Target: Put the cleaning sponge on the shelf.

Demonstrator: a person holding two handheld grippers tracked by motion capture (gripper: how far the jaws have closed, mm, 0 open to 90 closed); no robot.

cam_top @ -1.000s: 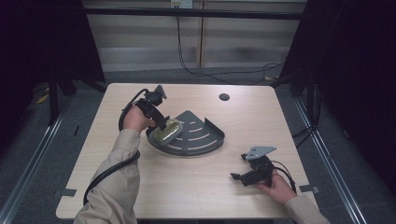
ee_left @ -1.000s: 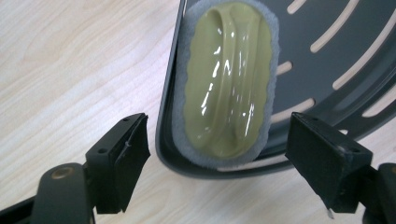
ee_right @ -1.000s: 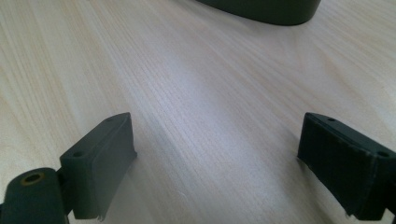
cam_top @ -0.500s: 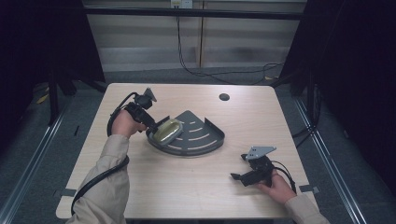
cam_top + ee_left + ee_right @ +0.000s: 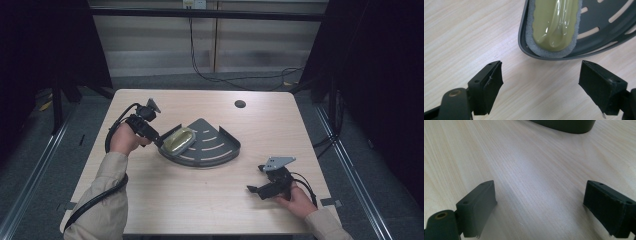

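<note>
A dark grey slotted corner tray (image 5: 220, 150) lies mid-table. An olive sponge on a grey foam base (image 5: 179, 140) rests in its left corner. My left gripper (image 5: 157, 140) sits just left of the tray and points at that corner. In the left gripper view its jaws (image 5: 540, 82) stand open over bare wood and have just been opening, with nothing between them. The sponge (image 5: 554, 22) and the tray rim (image 5: 522, 42) lie a little ahead of the tips. My right gripper (image 5: 255, 189) rests near the front right of the table, open (image 5: 539, 205) over bare wood, with the tray's edge (image 5: 566, 125) far ahead.
The light wooden table (image 5: 200, 200) has a small round hole (image 5: 240, 104) near its far edge. A black cable (image 5: 112, 132) loops from the left gripper along the forearm. Dark floor and metal rails surround the table.
My left gripper has drawn back to the left, off the sponge, which stays in the tray's corner. The right hand and its gripper have not moved.
</note>
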